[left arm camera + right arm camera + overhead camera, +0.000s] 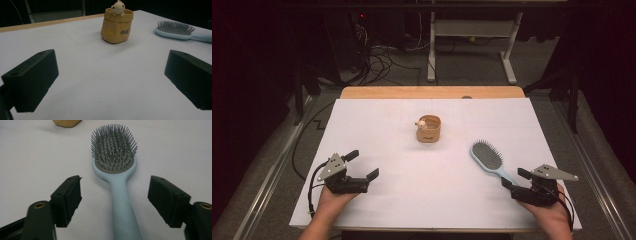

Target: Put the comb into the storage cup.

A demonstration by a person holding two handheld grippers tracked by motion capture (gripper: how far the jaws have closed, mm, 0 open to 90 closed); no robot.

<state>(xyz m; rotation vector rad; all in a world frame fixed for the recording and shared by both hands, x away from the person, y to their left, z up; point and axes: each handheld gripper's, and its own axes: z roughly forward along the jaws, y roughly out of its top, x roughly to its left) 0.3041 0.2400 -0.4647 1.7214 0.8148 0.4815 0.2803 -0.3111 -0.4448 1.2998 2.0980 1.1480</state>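
The brush (487, 155) is laid flat on the white bench (402, 190), bristles up, at the right side, with its head turned toward the middle and its pale blue handle run back toward the right tool (510, 179). In the right gripper view the handle (123, 210) is seen between the two black jaws, which are spread wide; a gap of bare bench is left on each side, so no pad is pressed on it. The step in hand is judged to be the grasp of the brush by its handle, with the tool lined up but not yet closed on it. For the next move, the jaws would need to be kept level with the handle and low to the bench, then pressed together squarely on its sides, since a smooth, narrow handle is likely to twist or slide if it is caught off-centre. Farther out, near the middle of the bench, a small tan pot (428, 129) is stood upright with a little figure (421, 122) perched at its rim, well apart from the brush. The left tool (362, 166) is rested at the left side of the bench, its jaws spread too and nothing held between them, pointed toward the pot.
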